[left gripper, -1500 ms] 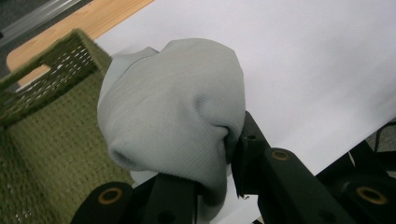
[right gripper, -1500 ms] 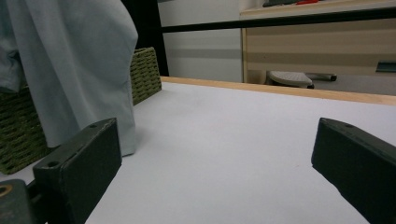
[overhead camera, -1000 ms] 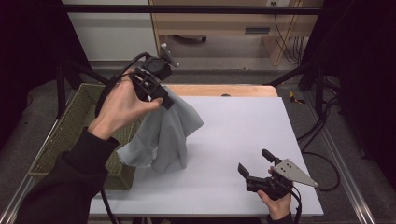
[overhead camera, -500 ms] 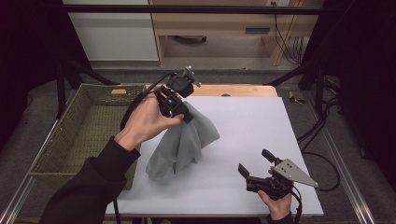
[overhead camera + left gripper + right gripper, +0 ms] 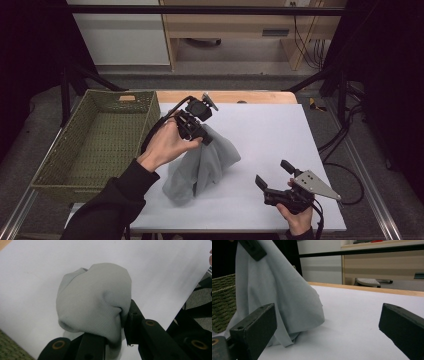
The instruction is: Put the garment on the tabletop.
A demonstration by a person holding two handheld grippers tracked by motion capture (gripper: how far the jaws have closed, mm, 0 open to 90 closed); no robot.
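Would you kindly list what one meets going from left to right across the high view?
Green woven basket → left gripper clamped on the grey cloth → right gripper, jaws apart, on the white tabletop.

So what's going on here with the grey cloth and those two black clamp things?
A person is working at a white table with a hand-held gripper in each hand. The left gripper is shut on a grey cloth, holding it up by one end while its lower part bunches on the table. The right gripper rests near the table's front edge, jaws open and holding nothing. A woven green basket stands to the left of the table.
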